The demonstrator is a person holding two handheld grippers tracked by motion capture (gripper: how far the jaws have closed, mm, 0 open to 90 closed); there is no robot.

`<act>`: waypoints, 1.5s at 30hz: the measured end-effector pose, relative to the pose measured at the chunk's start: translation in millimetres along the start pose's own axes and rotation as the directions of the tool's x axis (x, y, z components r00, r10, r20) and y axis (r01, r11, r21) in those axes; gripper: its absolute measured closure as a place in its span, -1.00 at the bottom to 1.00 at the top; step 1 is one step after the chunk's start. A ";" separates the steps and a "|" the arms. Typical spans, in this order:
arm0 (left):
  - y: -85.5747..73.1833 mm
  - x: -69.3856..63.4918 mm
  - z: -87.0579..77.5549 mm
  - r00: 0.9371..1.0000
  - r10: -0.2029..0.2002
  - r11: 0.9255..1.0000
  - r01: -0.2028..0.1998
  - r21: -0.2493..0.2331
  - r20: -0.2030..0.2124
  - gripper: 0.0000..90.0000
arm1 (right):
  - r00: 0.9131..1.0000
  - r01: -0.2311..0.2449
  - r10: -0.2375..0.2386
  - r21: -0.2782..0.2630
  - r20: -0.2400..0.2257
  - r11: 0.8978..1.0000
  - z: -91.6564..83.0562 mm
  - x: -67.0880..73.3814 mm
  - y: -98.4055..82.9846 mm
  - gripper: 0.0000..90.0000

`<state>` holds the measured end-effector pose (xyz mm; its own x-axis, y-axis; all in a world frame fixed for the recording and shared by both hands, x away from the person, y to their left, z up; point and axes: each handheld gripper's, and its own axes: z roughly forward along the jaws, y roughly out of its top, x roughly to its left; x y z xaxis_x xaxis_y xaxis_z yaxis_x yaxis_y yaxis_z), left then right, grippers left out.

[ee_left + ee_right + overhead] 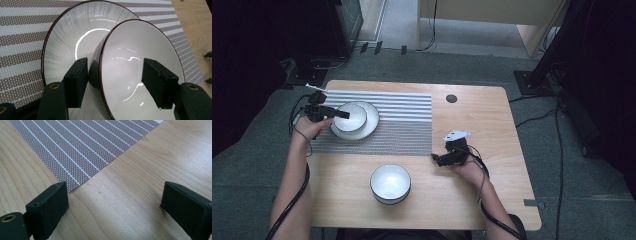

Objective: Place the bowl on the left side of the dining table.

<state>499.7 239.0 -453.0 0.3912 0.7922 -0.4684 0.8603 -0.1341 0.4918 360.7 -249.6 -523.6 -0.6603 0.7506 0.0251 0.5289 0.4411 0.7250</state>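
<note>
Table: wooden table (492, 130) with a striped placemat (407, 115) covering its far-left part, from about 9 to 12 o'clock of the tabletop.
Plate: white plate (373, 119) with a dark rim, lying on the placemat's left end, at roughly 10 o'clock on the table.
Small bowl: white, dark-rimmed small bowl (354, 116) sitting in the plate, toward the plate's 9 o'clock side.
Left gripper: left gripper (343, 114) reaches in from the plate's 9 o'clock edge; in the left gripper view (113, 83) its jaws stand apart and straddle the small bowl's (142, 62) near rim, one pad outside the wall over the plate (65, 45), the other pad inside the bowl. Whether either pad touches the rim cannot be told.
Left hand: left hand (309, 127) holds that gripper just off the placemat's left edge.
Large bowl: second white large bowl (390, 183) on bare wood near the front edge, at about 6 o'clock, well apart from both grippers.
Right gripper: right gripper (438, 159) rests low at the placemat's front-right corner, around 4 o'clock of the table centre; in the right gripper view (113, 205) its jaws are wide apart with nothing between them, bare wood under the gap and the placemat (82, 147) corner at 11 o'clock.
Right hand: right hand (469, 169) grips it, cable trailing along the forearm.
</note>
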 end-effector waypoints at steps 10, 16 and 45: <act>-9.7 -6.7 -14.0 1.000 0.022 1.000 -0.023 -0.009 -0.015 -0.17 | 1.000 0.000 0.000 -0.001 -0.001 1.000 0.1 -0.1 0.0 -0.85; -17.1 -9.8 -19.8 1.000 0.024 1.000 -0.024 -0.019 -0.014 -0.18 | 1.000 0.002 -0.002 -0.002 -0.003 1.000 0.5 -0.3 0.3 -0.85; -41.8 -29.0 -38.6 0.999 0.049 0.999 -0.049 -0.018 -0.006 -0.20 | 1.000 0.021 -0.021 0.001 -0.022 1.000 1.1 -2.6 1.1 -0.85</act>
<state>439.8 244.6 -431.7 0.4307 0.7884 -0.4393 0.8342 -0.1621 0.5270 363.6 -250.5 -523.6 -0.6828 0.7302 0.0248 0.5155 0.4575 0.7245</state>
